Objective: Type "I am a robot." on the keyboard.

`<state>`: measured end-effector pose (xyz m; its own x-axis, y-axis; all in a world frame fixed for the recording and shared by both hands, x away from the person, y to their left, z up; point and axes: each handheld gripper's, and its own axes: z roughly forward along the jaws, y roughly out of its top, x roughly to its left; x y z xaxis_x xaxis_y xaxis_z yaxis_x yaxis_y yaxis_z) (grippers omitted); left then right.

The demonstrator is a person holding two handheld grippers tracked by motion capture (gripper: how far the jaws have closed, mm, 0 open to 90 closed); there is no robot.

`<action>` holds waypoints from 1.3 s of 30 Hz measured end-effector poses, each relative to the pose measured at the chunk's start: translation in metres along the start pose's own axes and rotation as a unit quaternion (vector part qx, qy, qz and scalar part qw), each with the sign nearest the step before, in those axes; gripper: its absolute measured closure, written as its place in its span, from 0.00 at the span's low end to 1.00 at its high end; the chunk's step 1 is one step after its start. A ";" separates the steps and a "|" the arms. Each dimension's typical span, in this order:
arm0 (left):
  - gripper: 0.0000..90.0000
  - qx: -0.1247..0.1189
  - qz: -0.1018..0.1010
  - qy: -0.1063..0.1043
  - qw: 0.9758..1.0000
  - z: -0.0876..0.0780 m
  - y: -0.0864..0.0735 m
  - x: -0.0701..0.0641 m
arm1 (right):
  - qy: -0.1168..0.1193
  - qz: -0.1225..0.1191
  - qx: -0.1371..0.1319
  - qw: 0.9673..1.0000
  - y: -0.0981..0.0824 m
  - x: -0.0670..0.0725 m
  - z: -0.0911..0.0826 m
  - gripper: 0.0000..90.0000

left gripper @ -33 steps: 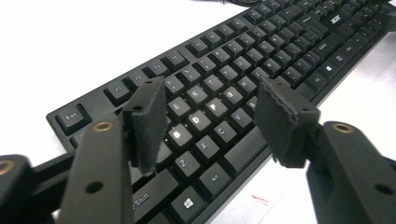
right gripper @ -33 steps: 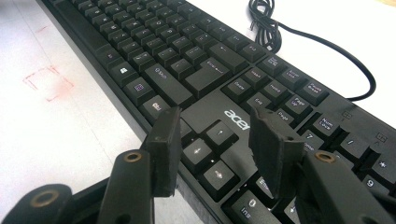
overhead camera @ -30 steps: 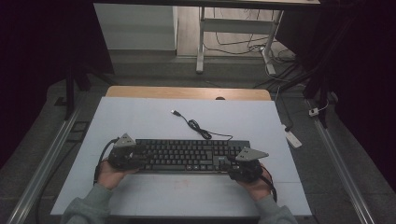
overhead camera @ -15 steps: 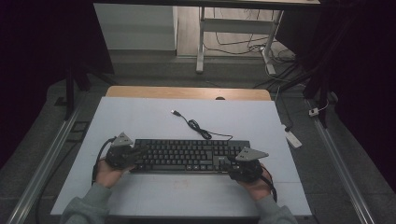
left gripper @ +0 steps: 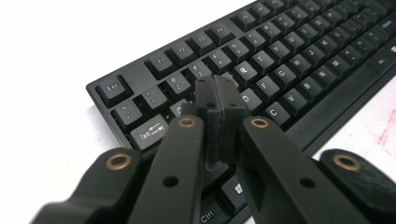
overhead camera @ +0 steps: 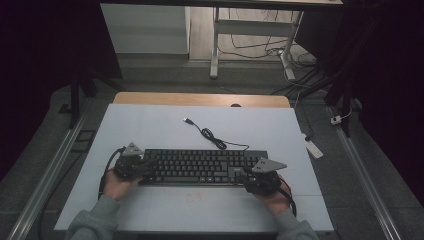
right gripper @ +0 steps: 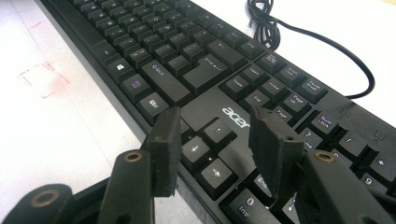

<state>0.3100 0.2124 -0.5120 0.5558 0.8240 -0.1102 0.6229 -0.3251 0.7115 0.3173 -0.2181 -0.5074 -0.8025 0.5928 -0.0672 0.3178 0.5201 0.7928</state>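
We have the keyboard (overhead camera: 202,166) lying near the front edge of the bench (overhead camera: 150,125), its long side parallel to that edge, and we work it from both ends. Our left tongs (left gripper: 217,93) have just been closing and now stand together with nothing between them, tips over the keys near Tab at the left end, likely so the joined tip can press a single key. Our right tongs (right gripper: 212,135) stand apart over the arrow keys at the right end, gripping nothing. The keyboard's cable (overhead camera: 212,137) trails loose toward the back edge, its plug lying free. The bench top is pale and matt, with a faint reddish mark (overhead camera: 192,196) near the front edge. The room around is dark, with cables on the floor behind
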 end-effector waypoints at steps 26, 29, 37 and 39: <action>0.99 0.013 0.017 0.014 1.000 0.011 -0.002 -0.005 | 0.000 -0.001 0.001 1.000 0.000 0.000 0.001 0.61; 0.97 -0.006 0.017 0.010 1.000 0.005 0.000 -0.006 | -0.001 -0.002 0.001 1.000 0.000 0.000 0.000 0.61; 0.59 -0.031 0.000 0.010 0.999 -0.004 0.001 -0.004 | -0.001 -0.002 0.001 1.000 0.000 0.000 0.000 0.61; 0.53 -0.034 -0.007 0.005 0.999 -0.006 0.000 -0.002 | -0.001 -0.002 0.001 1.000 0.000 0.000 0.000 0.61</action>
<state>0.3059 0.2140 -0.5071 0.5413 0.8330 -0.1141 0.5922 -0.2814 0.7551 0.3174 -0.2184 -0.5075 -0.8022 0.5928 -0.0714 0.3163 0.5233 0.7913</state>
